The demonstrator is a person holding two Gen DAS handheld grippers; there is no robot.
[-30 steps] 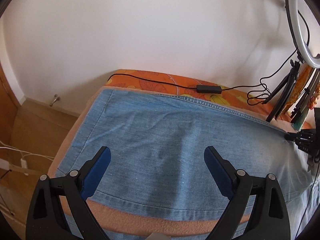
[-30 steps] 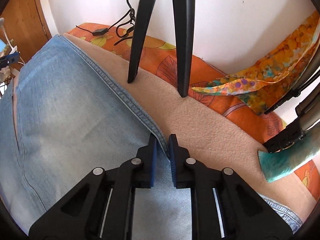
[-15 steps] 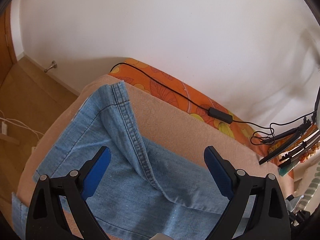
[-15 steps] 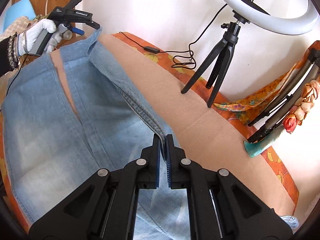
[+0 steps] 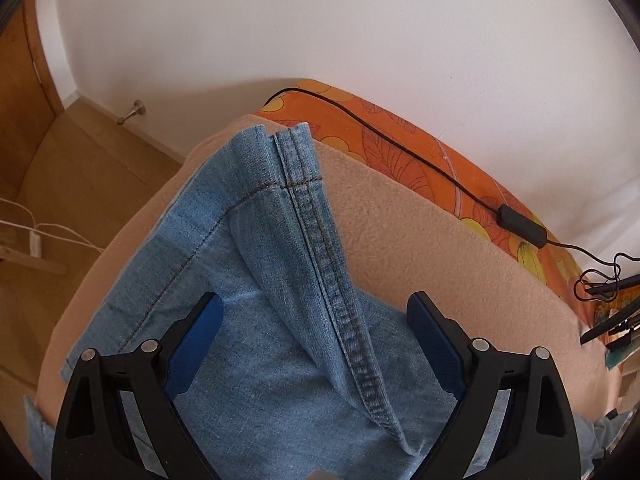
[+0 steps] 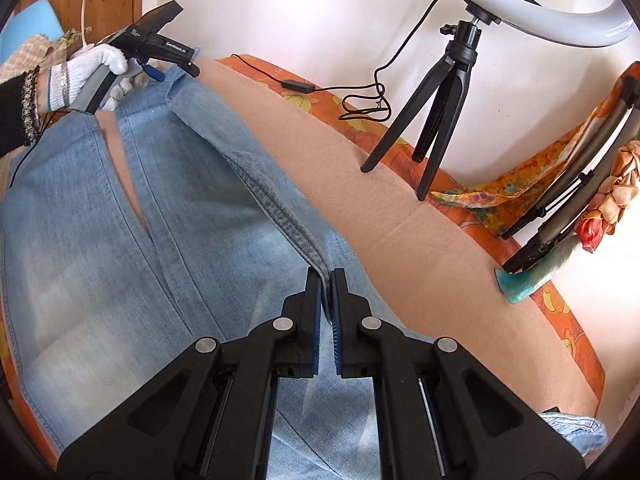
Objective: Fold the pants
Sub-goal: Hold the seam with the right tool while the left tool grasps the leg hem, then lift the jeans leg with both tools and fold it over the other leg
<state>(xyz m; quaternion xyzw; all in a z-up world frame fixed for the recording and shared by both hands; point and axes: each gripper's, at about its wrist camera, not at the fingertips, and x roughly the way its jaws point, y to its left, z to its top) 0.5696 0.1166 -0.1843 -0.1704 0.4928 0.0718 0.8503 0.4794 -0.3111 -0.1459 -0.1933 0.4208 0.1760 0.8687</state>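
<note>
Light blue denim pants lie on a peach blanket, leg hems toward the far left corner. My right gripper is shut on the far leg's outer seam and holds it raised as a ridge running toward the hem. My left gripper hovers over the hem end of the same leg. Its jaws are closing, with the lifted seam ridge between them, and the pads stay clear of the cloth. In the right wrist view a gloved hand holds that left gripper at the hem.
A ring light on a black tripod stands on the blanket's far edge by the white wall. A black cable with an inline switch runs along the orange sheet. Wooden floor drops away left of the bed.
The right gripper has lifted the far seam and drawn it nearer, uncovering the blanket. The left gripper has moved down to the hem end, and its jaws have narrowed slightly.
</note>
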